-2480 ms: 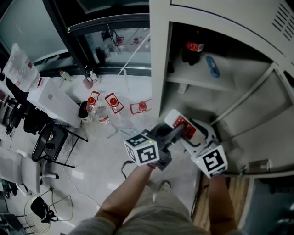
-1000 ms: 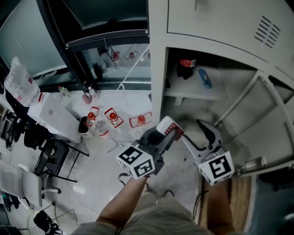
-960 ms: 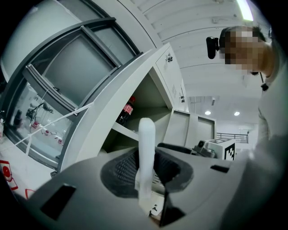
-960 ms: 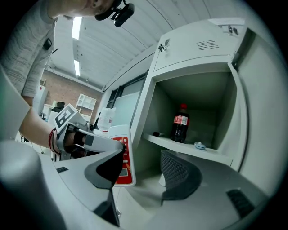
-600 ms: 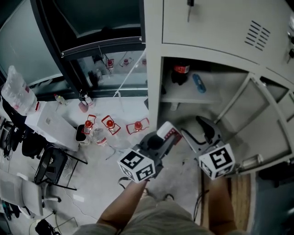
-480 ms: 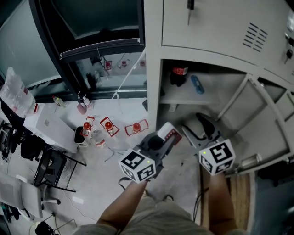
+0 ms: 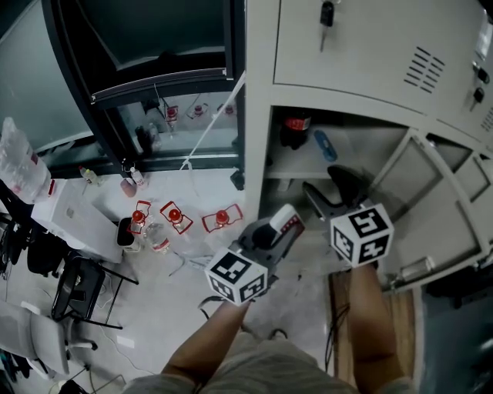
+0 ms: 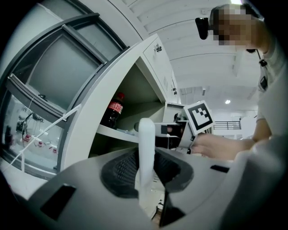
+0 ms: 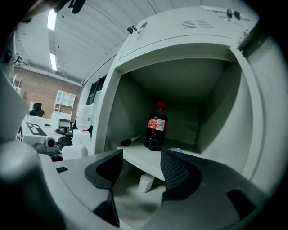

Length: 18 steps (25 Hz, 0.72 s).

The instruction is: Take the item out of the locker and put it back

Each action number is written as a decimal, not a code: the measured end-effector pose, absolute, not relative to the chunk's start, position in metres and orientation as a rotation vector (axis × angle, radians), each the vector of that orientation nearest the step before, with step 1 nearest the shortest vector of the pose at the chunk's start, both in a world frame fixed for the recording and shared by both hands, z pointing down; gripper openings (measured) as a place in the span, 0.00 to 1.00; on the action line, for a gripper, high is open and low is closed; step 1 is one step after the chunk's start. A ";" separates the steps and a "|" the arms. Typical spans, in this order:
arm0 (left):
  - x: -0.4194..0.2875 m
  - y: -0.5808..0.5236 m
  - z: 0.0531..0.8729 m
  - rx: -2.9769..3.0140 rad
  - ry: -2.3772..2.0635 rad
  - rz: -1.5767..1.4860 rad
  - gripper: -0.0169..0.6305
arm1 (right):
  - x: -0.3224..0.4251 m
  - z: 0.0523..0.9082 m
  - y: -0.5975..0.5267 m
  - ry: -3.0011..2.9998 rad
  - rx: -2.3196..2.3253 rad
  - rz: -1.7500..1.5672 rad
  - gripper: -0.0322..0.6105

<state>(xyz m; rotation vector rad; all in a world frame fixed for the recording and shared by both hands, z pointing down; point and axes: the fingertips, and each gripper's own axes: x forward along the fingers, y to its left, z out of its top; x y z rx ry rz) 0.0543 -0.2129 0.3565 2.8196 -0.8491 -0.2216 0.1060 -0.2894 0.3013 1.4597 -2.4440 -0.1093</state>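
Note:
My left gripper (image 7: 274, 235) is shut on a flat white box with a red label (image 7: 288, 222). In the left gripper view the white box (image 8: 146, 150) stands edge-on and upright between the pads. My right gripper (image 7: 333, 192) is open and empty, held just in front of the open locker compartment (image 7: 362, 146). On the locker shelf stand a dark cola bottle (image 9: 156, 127), a black marker (image 9: 130, 140) and a small blue item (image 7: 324, 145). In the right gripper view the gripper (image 9: 141, 164) points at the bottle from below the shelf edge.
The locker door (image 7: 435, 204) hangs open at the right. Keys (image 7: 326, 14) hang in the door above. A small white object (image 9: 146, 183) lies under the shelf. Bottles with red caps (image 7: 176, 215) stand on the floor at the left, beside a table (image 7: 73, 215) and chairs.
My right gripper has risen from the lower compartment toward the shelf. The left gripper has kept the white box in about the same place. The head view has tilted upward.

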 end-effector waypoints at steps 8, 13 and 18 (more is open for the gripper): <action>0.058 -0.217 0.353 2.831 -0.826 -0.225 0.17 | 0.113 0.292 -0.327 -2.339 1.561 -0.021 0.46; 0.061 -0.218 0.351 2.836 -0.805 -0.226 0.17 | 0.123 0.293 -0.350 -2.230 1.614 0.045 0.46; 0.066 -0.218 0.348 2.849 -0.788 -0.225 0.17 | 0.145 0.300 -0.371 -2.074 1.687 0.162 0.46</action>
